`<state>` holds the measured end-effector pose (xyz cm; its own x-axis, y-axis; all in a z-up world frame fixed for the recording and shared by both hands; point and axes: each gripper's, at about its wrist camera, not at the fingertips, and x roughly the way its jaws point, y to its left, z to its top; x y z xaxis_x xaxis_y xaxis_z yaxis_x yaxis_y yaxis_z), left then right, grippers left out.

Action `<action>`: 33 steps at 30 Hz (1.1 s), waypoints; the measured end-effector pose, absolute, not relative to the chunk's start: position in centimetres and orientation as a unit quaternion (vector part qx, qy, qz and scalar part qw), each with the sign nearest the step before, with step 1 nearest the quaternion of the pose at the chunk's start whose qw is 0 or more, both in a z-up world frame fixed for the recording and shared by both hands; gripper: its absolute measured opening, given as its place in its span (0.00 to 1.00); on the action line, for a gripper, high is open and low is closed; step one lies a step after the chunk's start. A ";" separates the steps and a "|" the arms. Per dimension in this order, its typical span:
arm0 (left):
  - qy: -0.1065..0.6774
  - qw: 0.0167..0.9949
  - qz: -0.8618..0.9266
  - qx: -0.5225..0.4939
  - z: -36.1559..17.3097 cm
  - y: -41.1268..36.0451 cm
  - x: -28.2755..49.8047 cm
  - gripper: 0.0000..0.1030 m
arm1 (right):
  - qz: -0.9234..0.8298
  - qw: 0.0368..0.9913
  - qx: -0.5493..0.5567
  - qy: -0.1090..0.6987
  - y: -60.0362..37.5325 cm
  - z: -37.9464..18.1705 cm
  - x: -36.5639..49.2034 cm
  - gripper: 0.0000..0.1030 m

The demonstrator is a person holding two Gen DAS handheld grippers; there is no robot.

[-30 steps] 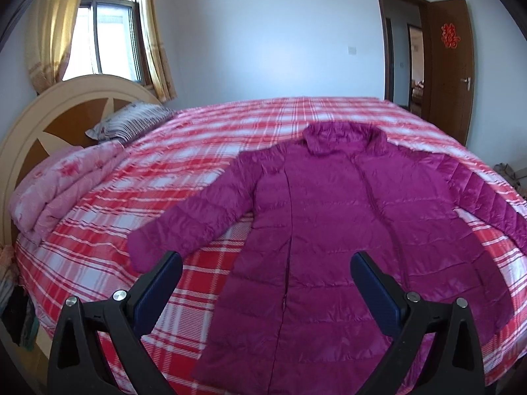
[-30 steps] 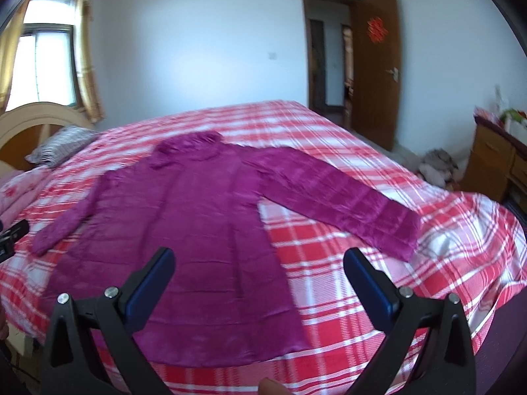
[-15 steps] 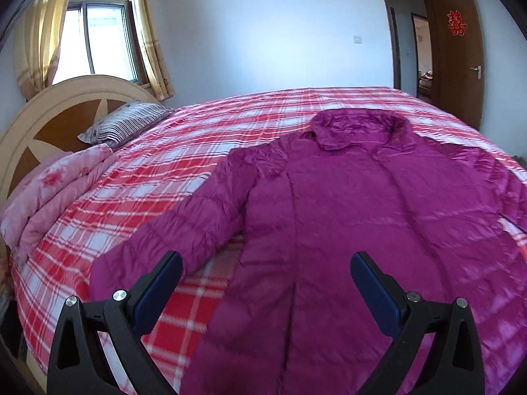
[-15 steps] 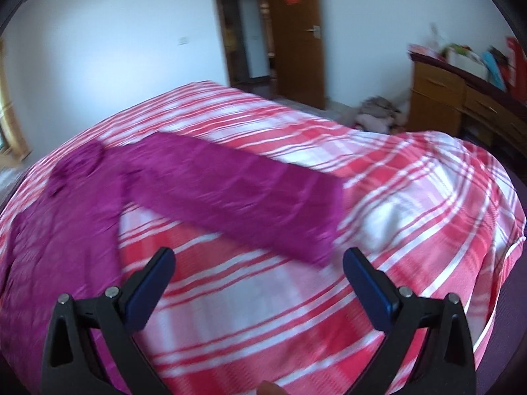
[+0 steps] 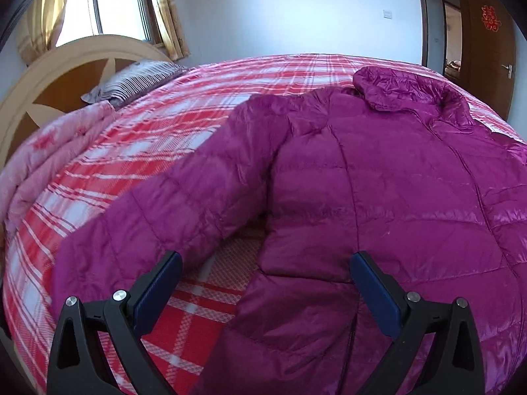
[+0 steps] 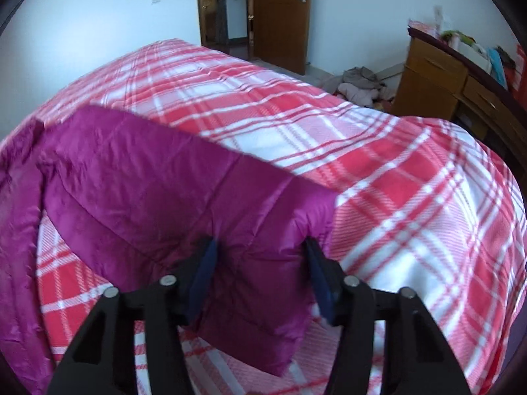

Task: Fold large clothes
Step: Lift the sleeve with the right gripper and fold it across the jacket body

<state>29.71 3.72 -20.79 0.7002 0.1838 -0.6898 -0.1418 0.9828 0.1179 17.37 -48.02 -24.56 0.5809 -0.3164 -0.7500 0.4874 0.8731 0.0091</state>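
A magenta down jacket (image 5: 378,177) lies spread flat, front up, on the bed (image 5: 184,138) with its red-and-white checked cover, collar pointing away from the person and both sleeves out to the sides. Taking the jacket's body as the landmark: one sleeve (image 5: 158,217) angles out and down on its left side, the other sleeve (image 6: 184,191) stretches out on its right side toward the bed's far corner.

The step in hand looks like the opening grasp for folding the sleeves inward. The right tongs (image 6: 260,270) are closing, with the cuff end of the right-hand sleeve bunched between the two blue pads; the fabric puckers at each pad, so they already appear to be pressing on it. The left tongs (image 5: 265,283) stand wide open, empty, hovering above the gap between the left-hand sleeve and the jacket's side; one pad sits over the sleeve's lower edge, the other over the body panel, neither biting on cloth.

Next, the right tongs probably need to finish their pinch and carry the cuff up and across onto the chest. The left tongs likely need to shift outward from the body, toward the cuff, and close there. The slippery puffy shell may slide out of a shallow pinch.
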 end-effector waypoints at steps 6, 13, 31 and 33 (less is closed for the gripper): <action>0.376 0.923 0.084 0.014 -21.4 3.8 29.6 0.99 | -0.221 0.890 0.098 0.385 -48.4 -23.0 17.7 0.13; 0.377 0.923 0.075 -0.003 -21.6 4.3 29.6 0.99 | -0.245 0.914 0.025 0.322 -46.8 -15.3 20.1 0.11; 0.381 0.922 0.060 -0.035 -21.9 5.1 29.5 0.99 | -0.105 0.953 -0.228 0.169 -25.7 -5.2 23.6 0.11; 0.381 0.922 0.059 -0.038 -21.9 5.2 29.5 0.99 | -0.077 0.952 -0.242 0.169 -23.3 -5.7 24.4 0.11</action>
<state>29.46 5.21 -21.89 0.7033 0.0795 -0.7064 -0.1370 0.9903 -0.0250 24.40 -23.29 -5.67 0.9308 -0.2289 -0.2849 0.0651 0.8709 -0.4871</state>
